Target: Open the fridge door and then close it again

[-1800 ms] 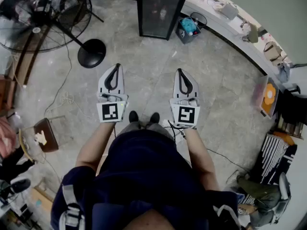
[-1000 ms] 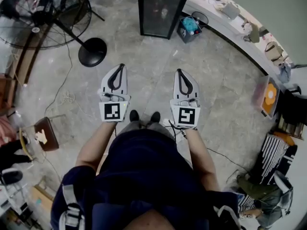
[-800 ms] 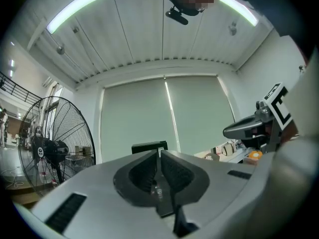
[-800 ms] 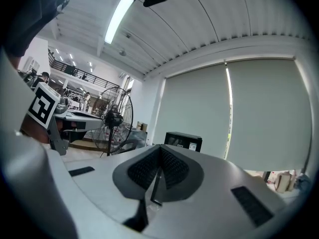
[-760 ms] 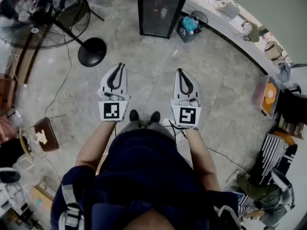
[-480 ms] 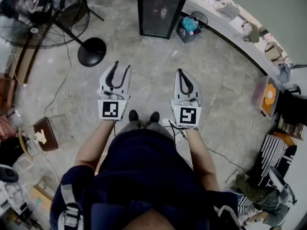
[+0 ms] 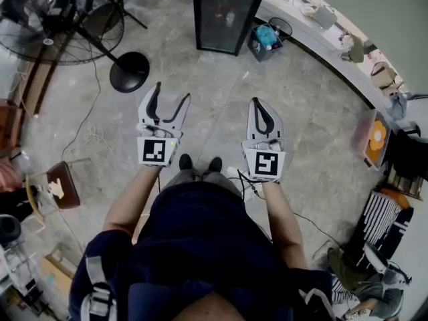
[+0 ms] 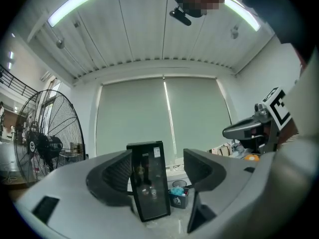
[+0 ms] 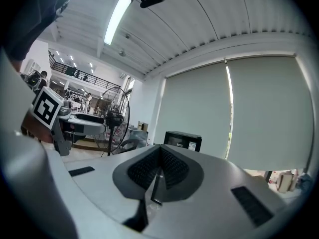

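The fridge (image 7: pixel 224 15) is a small black cabinet with a dark glass door, standing shut on the floor well ahead of me. My left gripper (image 7: pixel 172 93) is held level in the air, and its jaws are opening with nothing between them. In the left gripper view the fridge (image 8: pixel 149 183) shows far off through the gap of that gripper (image 8: pixel 157 163). My right gripper (image 7: pixel 256 101) hangs level beside it, shut and empty. The right gripper view has the pads of that gripper (image 9: pixel 159 151) pressed together, with the fridge (image 9: pixel 183 139) behind them.
A big standing fan (image 7: pixel 60 19) with a round black base (image 7: pixel 129 72) is at the left. A blue bin (image 7: pixel 264 39) sits right of the fridge, by a curved white counter (image 7: pixel 321 45). A wooden stool (image 7: pixel 63 189) and floor cables lie at my left.
The left gripper's jaws have spread from shut to wide apart. The right gripper has stayed shut, and neither hand has moved noticeably.
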### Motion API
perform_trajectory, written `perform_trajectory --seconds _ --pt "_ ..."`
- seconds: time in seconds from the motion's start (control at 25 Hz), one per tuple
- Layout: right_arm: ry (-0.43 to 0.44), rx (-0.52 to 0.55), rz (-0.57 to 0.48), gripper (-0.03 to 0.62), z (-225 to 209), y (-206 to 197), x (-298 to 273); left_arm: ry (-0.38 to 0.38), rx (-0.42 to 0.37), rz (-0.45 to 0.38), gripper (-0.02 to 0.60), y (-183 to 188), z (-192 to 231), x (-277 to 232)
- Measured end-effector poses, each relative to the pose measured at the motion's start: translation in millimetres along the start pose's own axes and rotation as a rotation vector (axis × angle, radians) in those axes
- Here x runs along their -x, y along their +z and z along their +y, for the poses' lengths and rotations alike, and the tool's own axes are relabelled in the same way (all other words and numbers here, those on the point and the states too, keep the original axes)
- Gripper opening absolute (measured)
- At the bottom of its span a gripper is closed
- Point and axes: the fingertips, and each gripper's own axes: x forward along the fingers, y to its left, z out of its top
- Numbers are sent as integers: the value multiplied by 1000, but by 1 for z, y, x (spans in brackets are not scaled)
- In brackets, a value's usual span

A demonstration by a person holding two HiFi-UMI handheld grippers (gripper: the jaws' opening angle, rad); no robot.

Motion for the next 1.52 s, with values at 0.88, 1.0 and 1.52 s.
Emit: perform_trajectory --seconds 0.88,1.0,1.52 --pt "65 5 -42 18 -74 -13 -93 52 -2 -37 316 -5 19 -143" --pt "61 8 -52 18 -73 -9 -136 31 10 -55 316 -9 47 -182" --pt "-15 0 9 18 -94 -14 -370 -92 28 -31 316 -56 175 -386"
